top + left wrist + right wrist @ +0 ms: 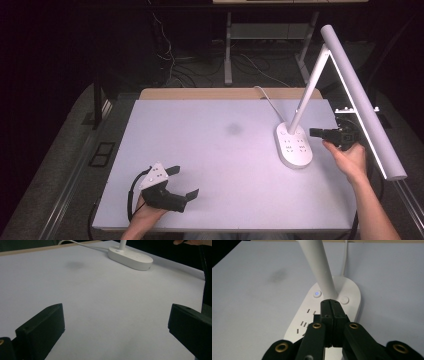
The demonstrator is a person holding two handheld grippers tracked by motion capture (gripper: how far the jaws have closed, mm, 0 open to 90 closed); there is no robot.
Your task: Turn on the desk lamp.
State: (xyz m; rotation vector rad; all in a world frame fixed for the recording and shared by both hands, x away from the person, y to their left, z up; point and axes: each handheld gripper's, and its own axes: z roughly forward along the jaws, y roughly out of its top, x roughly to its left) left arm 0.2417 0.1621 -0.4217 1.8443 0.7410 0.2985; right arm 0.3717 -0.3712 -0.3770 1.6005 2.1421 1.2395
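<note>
A white desk lamp stands at the right of the table, its oval base (pixel 294 145) carrying sockets and two round buttons. One button (pixel 317 293) glows blue and the other (pixel 344 300) is plain. The lamp's stem (pixel 318 265) rises to a long tube head (pixel 362 100). My right gripper (pixel 313 132) hovers just right of the base, pointing at the stem, its jaws (pixel 331 303) pressed together with nothing between them. My left gripper (pixel 186 181) rests near the front left edge, open and empty, with its jaws (pixel 116 315) wide apart over bare table.
The white table top (pixel 210 165) has a faint dark smudge (pixel 234 129) near its middle. The lamp's white cable (pixel 267 97) runs off the far edge. The lamp head overhangs my right hand. Beyond the table lie dark floor and desk legs.
</note>
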